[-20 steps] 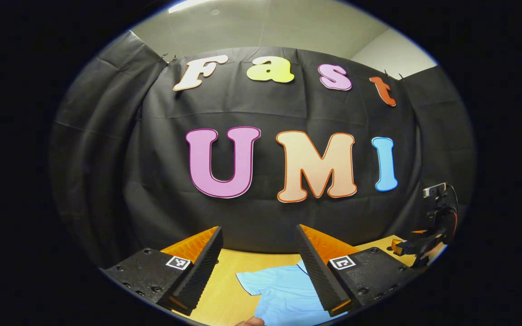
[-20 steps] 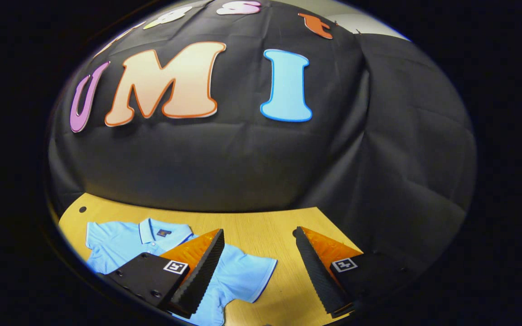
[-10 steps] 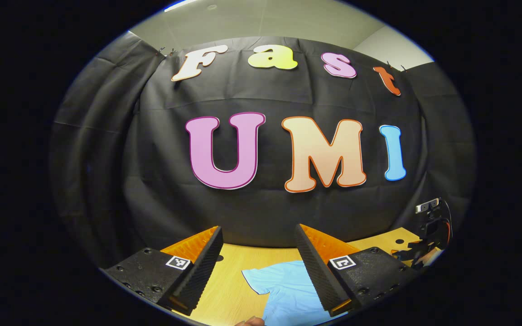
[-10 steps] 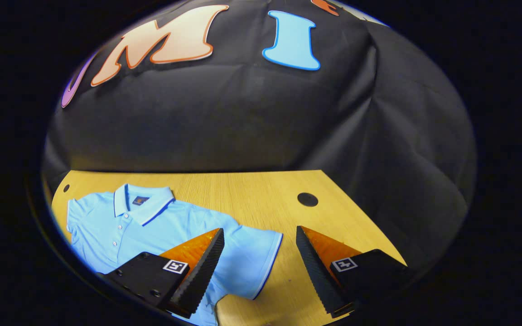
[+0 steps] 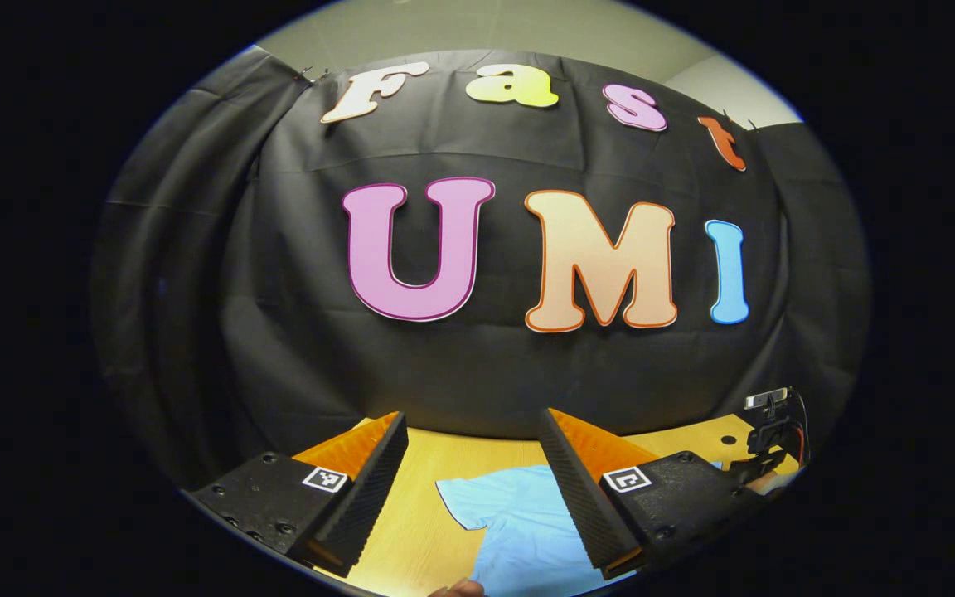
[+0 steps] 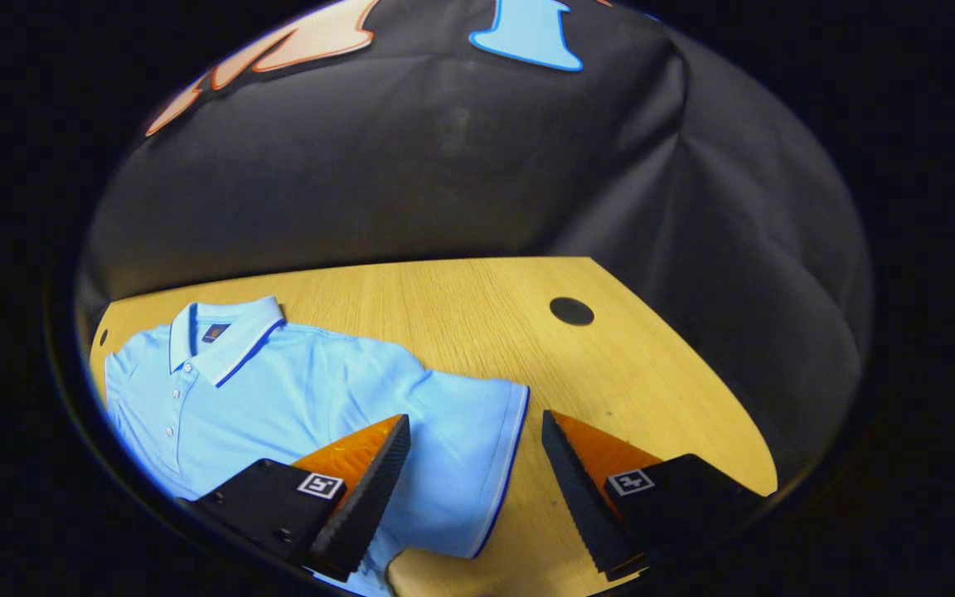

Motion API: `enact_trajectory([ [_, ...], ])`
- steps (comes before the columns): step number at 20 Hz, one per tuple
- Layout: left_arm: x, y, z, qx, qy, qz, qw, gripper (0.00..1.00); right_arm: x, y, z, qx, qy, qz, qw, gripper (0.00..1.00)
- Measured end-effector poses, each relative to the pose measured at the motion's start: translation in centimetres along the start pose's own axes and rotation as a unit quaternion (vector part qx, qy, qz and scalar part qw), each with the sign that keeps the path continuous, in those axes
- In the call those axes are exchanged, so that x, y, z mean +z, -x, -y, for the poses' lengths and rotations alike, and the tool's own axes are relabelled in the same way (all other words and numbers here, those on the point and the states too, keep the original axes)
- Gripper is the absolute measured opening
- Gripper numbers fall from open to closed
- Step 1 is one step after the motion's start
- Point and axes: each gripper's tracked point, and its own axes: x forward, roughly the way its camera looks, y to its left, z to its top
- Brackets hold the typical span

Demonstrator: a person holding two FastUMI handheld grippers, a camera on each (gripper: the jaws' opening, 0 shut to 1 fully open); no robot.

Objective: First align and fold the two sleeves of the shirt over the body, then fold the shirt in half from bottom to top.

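A light blue polo shirt [image 6: 295, 398] lies flat on the wooden table [image 6: 610, 373], collar toward the far left. One short sleeve [image 6: 477, 448] with a dark edge stripe spreads toward my right gripper [image 6: 473, 431], which hovers open above it, the sleeve's hem lying between the fingers. In the left gripper view the shirt's other sleeve [image 5: 486, 502] lies below my left gripper [image 5: 473, 427], which is open and held higher, pointing mostly at the wall. The other gripper [image 5: 768, 448] shows far right in that view.
A round cable hole [image 6: 571, 311] sits in the table beyond the right gripper. The black cloth wall closes off the table's far side. A fingertip [image 5: 457, 589] shows at the bottom edge of the left gripper view.
The right gripper has tipped downward and come closer to the shirt's sleeve. The left gripper has tilted down a little; the shirt has not moved.
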Motion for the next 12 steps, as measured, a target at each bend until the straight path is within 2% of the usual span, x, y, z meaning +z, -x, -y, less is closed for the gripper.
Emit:
enact_trajectory([
  [5,0.1,-0.1,-0.1,0.004,0.0,0.002,1.0,0.96,-1.2,-0.7,0.0,0.004,-0.018,-0.02,1.0,0.99],
  [8,-0.1,-0.2,0.1,0.003,0.005,-0.002,1.0,0.95,-1.6,-0.8,-0.5,0.02,-0.072,-0.039,0.996,0.98],
  [9,-0.2,-0.3,0.1,0.003,0.006,-0.003,1.0,0.95,-1.4,-1.1,-0.2,0.016,-0.077,-0.031,0.996,0.92],
  [11,-0.2,-0.2,0.2,0.002,0.008,-0.005,1.0,0.95,-1.4,-0.9,-0.8,0.027,-0.079,-0.033,0.996,0.62],
  [12,-0.3,-0.3,0.2,0.002,0.01,-0.005,1.0,0.95,-1.6,-0.8,-1.0,0.035,-0.081,-0.038,0.995,0.6],
])
